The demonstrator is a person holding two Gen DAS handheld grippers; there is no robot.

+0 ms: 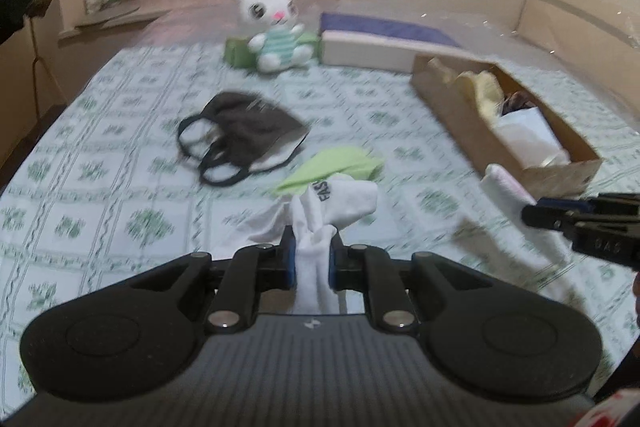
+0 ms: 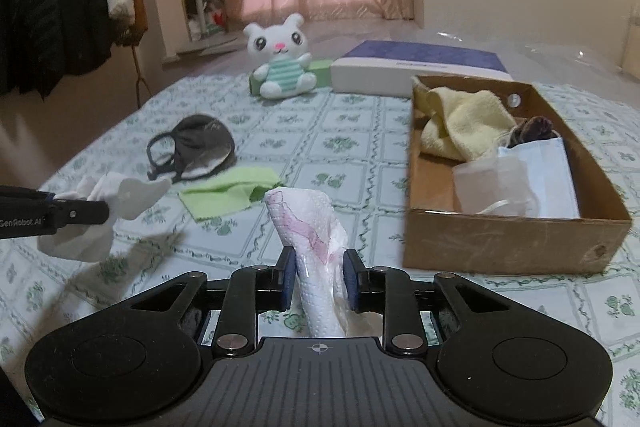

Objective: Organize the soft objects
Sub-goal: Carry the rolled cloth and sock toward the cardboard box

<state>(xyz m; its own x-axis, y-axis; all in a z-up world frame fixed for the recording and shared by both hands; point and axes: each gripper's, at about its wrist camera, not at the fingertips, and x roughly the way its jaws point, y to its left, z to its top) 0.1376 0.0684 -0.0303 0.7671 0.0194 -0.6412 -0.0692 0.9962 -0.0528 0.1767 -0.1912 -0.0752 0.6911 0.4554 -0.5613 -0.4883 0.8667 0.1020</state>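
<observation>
Left wrist view: the left gripper [image 1: 312, 253] has its jaws clamped on a white sock [image 1: 320, 223], which bunches up between the pads and stands clear of the bedsheet [image 1: 120, 155]. At 12 o'clock just beyond the sock lies a green cloth [image 1: 332, 169]; at 11 o'clock, farther out, a dark mask [image 1: 244, 131]. At 3 o'clock the right gripper [image 1: 532, 213] enters from the edge.

Right wrist view: the right gripper [image 2: 319, 269] has its jaws closed on a white tissue [image 2: 308, 223] with pink print, held up off the sheet [image 2: 360, 155]. At 2 o'clock, near, sits an open cardboard box [image 2: 500, 239] holding a yellow towel [image 2: 460, 123], a blue mask [image 2: 548, 171] and other soft items. At 9 o'clock the left gripper [image 2: 106, 213] holds the sock [image 2: 128, 195]. At 11 o'clock lie the green cloth [image 2: 228, 191] and dark mask [image 2: 200, 143]. At 12 o'clock, far off, a plush toy [image 2: 282, 67] sits beside a flat purple-topped box [image 2: 420, 67].
</observation>
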